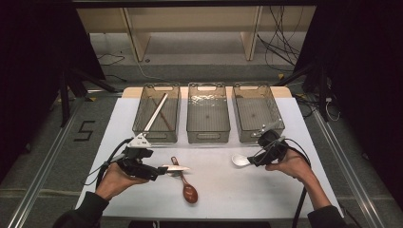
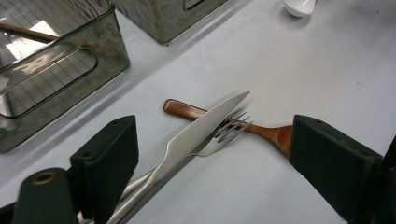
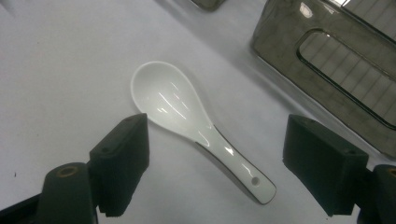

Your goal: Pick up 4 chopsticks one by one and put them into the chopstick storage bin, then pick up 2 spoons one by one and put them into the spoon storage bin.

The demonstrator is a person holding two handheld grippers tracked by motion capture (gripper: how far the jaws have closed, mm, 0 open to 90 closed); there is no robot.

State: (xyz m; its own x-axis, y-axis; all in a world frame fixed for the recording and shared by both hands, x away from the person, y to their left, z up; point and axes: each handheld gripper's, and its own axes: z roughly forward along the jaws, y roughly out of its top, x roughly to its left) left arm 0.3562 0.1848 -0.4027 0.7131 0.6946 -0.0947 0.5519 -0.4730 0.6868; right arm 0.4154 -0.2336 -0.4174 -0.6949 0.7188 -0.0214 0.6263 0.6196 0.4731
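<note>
We see the knife (image 2: 196,130) and the fork (image 2: 219,137) lying together between the jaws of the left gripper (image 2: 212,161), in the lower middle of the left gripper view. The knife blade crosses over the handle of the wooden spoon (image 2: 187,111), and the fork tines rest on it too. The jaws are spread wide on both sides of the two metal pieces and do not press them. In the high view, the left gripper (image 1: 161,172) is in the lower left part of the frame, and the wooden spoon (image 1: 187,190) lies just to the right of it on the white surface (image 1: 223,190).

The white ceramic spoon (image 3: 187,116) lies in the middle of the right gripper view, with its bowl toward the upper left and its handle toward the lower right. The right gripper (image 3: 215,163) has its jaws released, one on each side of the handle, not touching it. In the high view, this white ceramic spoon (image 1: 240,160) is right of centre, just beside the right gripper (image 1: 252,161).

Behind them, three transparent bins stand in one row: the left bin (image 1: 142,126) holds long sticks, the middle bin (image 1: 208,135) and the right bin (image 1: 278,118) are next to it.
</note>
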